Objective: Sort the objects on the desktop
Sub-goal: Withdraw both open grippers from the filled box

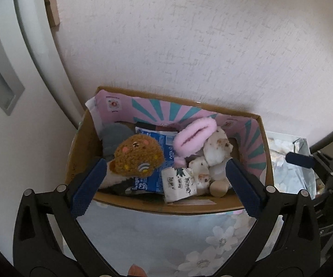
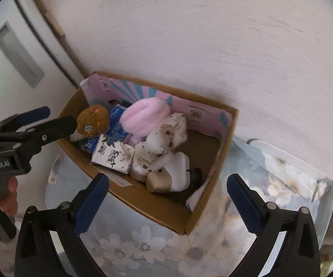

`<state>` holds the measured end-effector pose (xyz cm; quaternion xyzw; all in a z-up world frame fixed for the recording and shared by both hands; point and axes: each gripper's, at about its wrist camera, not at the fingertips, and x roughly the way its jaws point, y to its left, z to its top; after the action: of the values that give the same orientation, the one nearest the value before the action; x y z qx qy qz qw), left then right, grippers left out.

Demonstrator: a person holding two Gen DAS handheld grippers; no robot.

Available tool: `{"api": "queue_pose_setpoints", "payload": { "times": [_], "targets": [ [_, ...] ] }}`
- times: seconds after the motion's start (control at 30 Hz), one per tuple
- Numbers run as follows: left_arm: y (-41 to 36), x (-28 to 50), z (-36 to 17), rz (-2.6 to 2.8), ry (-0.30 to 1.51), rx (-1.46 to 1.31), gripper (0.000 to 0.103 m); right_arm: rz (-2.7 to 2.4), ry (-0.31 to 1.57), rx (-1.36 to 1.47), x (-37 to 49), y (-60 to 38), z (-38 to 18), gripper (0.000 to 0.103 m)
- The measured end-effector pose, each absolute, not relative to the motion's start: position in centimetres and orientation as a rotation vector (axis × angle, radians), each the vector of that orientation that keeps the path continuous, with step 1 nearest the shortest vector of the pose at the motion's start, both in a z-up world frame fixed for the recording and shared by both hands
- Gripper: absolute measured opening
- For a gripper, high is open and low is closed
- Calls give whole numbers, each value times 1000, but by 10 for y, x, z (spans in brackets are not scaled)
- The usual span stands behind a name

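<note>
A cardboard box [image 1: 143, 204] with a pink and teal lining stands against the wall, also in the right wrist view [image 2: 143, 205]. It holds a brown plush toy [image 1: 138, 155], a pink fluffy item [image 1: 194, 136], a blue packet [image 1: 164, 145], a white tissue pack [image 1: 180, 184], white soft items [image 1: 217, 147] and a beige cylinder [image 1: 218, 187]. My left gripper [image 1: 166, 182] is open and empty over the box's near wall; its fingers [image 2: 51, 124] reach the box's left end in the right wrist view. My right gripper [image 2: 166, 203] is open and empty above the box's near right corner.
The box stands on a floral cloth [image 1: 166, 240] over the table. A white wall [image 1: 189, 46] rises right behind it. A white cabinet or door [image 1: 9, 69] stands at the left. A floral-lined container [image 2: 293, 177] lies to the right of the box.
</note>
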<state>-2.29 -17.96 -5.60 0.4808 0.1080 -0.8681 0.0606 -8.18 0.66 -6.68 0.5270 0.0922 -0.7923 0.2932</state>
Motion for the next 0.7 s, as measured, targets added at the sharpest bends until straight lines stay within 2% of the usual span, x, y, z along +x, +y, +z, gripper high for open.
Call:
{"api": "queue_pose_setpoints", "payload": {
  "times": [0.37, 0.7],
  "targets": [
    [-119, 2, 16, -2722, 205, 1257, 103, -2413, 108, 1471, -45, 69, -10, 102],
    [-82, 35, 59, -2749, 159, 1248, 103, -2528, 67, 1429, 7, 103, 32, 102]
  ]
}}
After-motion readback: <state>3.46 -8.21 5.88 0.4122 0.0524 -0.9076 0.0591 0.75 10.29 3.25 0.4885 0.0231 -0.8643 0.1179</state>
